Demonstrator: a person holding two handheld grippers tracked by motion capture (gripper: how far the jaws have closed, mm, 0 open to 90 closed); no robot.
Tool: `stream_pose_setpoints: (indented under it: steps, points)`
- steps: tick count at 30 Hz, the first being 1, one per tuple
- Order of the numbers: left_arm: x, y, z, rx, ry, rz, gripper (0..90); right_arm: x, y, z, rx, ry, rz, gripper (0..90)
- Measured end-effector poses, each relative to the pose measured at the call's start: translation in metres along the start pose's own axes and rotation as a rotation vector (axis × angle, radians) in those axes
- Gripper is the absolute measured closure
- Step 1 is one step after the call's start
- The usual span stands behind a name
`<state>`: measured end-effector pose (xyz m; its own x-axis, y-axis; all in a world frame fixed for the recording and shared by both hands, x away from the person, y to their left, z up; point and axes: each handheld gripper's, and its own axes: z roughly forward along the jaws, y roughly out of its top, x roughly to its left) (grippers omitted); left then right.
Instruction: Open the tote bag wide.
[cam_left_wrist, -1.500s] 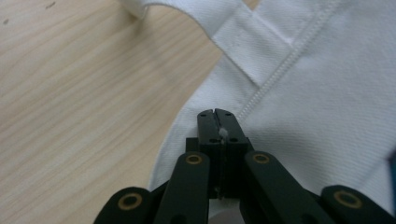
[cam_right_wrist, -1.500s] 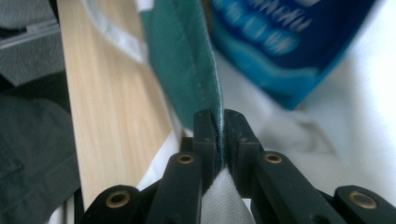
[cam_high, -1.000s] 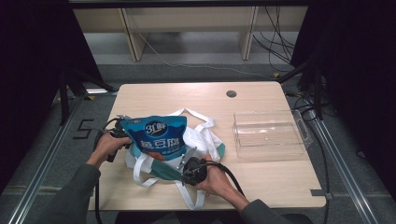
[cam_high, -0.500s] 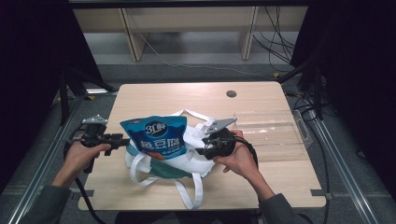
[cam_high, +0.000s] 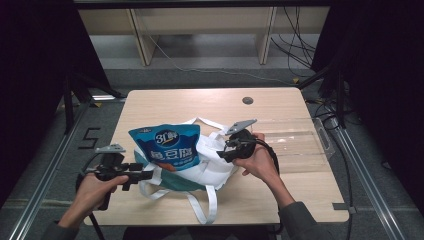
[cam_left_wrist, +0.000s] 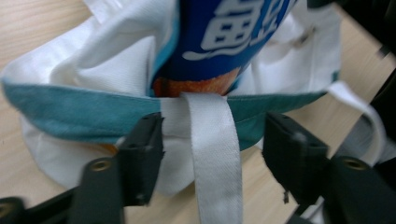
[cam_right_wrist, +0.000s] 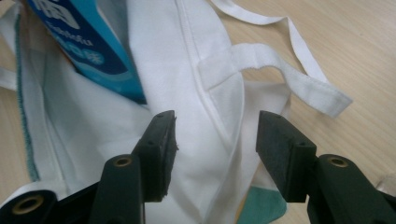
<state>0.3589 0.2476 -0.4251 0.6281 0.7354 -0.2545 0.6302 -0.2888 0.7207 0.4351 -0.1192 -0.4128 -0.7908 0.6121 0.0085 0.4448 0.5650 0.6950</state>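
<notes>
While the white cloth bag (cam_high: 210, 165) lay slumped at the lower centre of the high view, on the pale wooden tabletop (cam_high: 190, 102), a blue snack pouch (cam_high: 167, 146) stood out of its mouth, its long axis running toward the upper part of the frame and tilted a little to the left. The bag was soft woven fabric with a teal band (cam_left_wrist: 70, 114) along one rim; the pouch was glossy film with white lettering and an orange patch low down. Flat white webbing straps (cam_high: 202, 207) trailed from the bag toward the bottom edge of the tabletop, and another looped at the upper side.

The left tool (cam_high: 137, 175) hung at the lower left of the high view, just beside the bag's teal rim; its jaws had just been opening and stood apart, and in the left gripper view a strap (cam_left_wrist: 212, 154) ran between them without either pad pressing on it. The right tool (cam_high: 226, 149) sat at the bag's right side, jaws likewise just opened and wide, with loose white cloth (cam_right_wrist: 210, 140) lying between them, ungripped.

A clear plastic tray (cam_high: 300, 145) rested right of centre, close behind the right hand. Bare wood lay open across the upper half of the tabletop.
</notes>
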Motion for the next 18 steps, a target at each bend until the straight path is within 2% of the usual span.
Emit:
stream_pose_setpoints:
  steps: [1,2,3,4,5,6,7,9,10,11,12,13,14,15,17,18]
  points:
    - [0.000,-0.002,0.003,-0.006,0.020,0.039,56.4,-0.001,0.002,0.002,0.025,0.010,-0.003,47.5]
    - [0.000,-0.004,0.007,-0.011,0.011,0.062,63.8,0.000,0.003,0.005,0.052,0.025,0.012,47.3]
    - [-0.002,-0.006,0.010,0.003,0.016,0.063,66.7,-0.001,0.005,0.008,0.066,0.030,0.013,47.5]
    - [-0.001,-0.009,0.011,0.025,0.012,0.094,67.7,-0.001,0.005,0.013,0.050,0.035,0.018,48.3]
    - [-0.001,-0.012,0.011,0.035,0.017,0.119,75.5,-0.001,0.007,0.015,0.077,0.048,0.014,49.6]
    - [-0.001,-0.015,0.012,0.050,0.015,0.134,78.0,-0.002,0.007,0.020,0.077,0.055,0.005,52.1]
    - [0.000,-0.017,0.012,0.074,0.018,0.164,80.2,-0.002,0.007,0.025,0.076,0.057,0.009,60.0]
    - [0.001,-0.023,0.012,0.090,0.019,0.173,83.3,-0.005,0.007,0.029,0.121,0.020,-0.022,81.8]
    - [0.002,-0.026,0.011,0.107,0.019,0.183,84.1,-0.006,0.006,0.031,0.128,0.006,0.000,85.7]
    - [0.003,-0.029,0.010,0.128,0.035,0.205,84.6,-0.010,0.005,0.031,0.128,0.008,0.011,86.7]
    - [0.003,-0.033,0.009,0.145,0.035,0.214,84.9,-0.012,0.005,0.031,0.127,0.001,0.042,87.2]
    - [0.004,-0.039,0.008,0.163,0.040,0.220,84.9,-0.014,0.004,0.032,0.118,-0.012,0.035,87.3]
    - [0.006,-0.044,0.009,0.184,0.048,0.221,85.0,-0.014,0.004,0.034,0.136,-0.020,0.047,87.4]
    - [0.008,-0.049,0.009,0.221,0.048,0.222,85.1,-0.015,0.004,0.039,0.143,-0.042,0.032,87.4]
    - [0.011,-0.056,0.009,0.234,0.049,0.214,85.2,-0.012,0.003,0.051,0.191,-0.077,0.012,87.4]
    - [0.012,-0.056,0.009,0.240,0.053,0.209,85.3,-0.010,0.002,0.056,0.221,-0.090,0.021,87.5]
